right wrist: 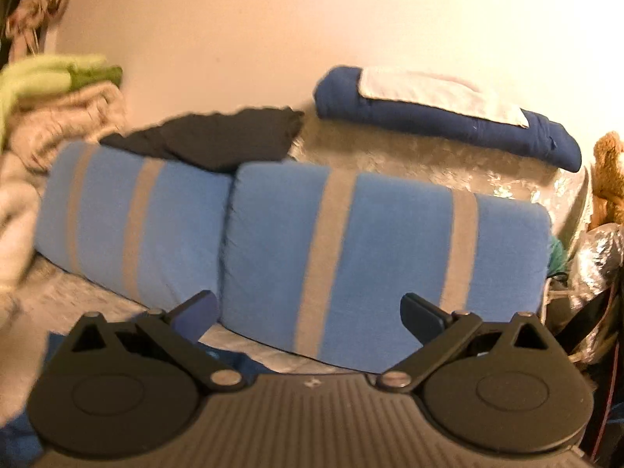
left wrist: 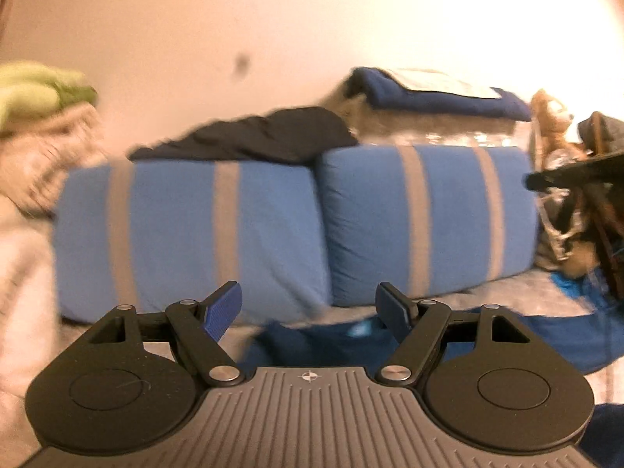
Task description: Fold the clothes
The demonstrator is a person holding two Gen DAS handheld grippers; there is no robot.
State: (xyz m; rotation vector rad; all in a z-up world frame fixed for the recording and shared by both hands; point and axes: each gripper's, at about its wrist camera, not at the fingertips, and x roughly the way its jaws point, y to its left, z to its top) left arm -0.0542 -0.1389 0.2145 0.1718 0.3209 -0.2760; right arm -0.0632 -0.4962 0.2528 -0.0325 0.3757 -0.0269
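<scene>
Left gripper: jaws spread wide apart, nothing between the blue ribbed pads; it hangs above a dark navy-blue garment lying rumpled on a pale, shiny bed cover, not touching it. Right gripper: jaws likewise wide apart and holding nothing; an edge of the same navy cloth shows below its left finger; whether it touches the cloth, cannot tell. Both views motion-blurred.

Just beyond the grippers: two light-blue cushions with grey vertical stripes, side by side and touching, leaning against a quilted silvery backrest. On top of the left cushion, draped over its upper edge, a black crumpled garment. On top of the backrest, against the plain cream wall, a rolled dark-blue blanket with a white folded cloth lying on it.

Far left: a heap of beige and off-white knitted fabric with a lime-green cloth on top. Far right: a brown plush toy; in the left wrist view, a black part of the other tool enters from the right edge.
</scene>
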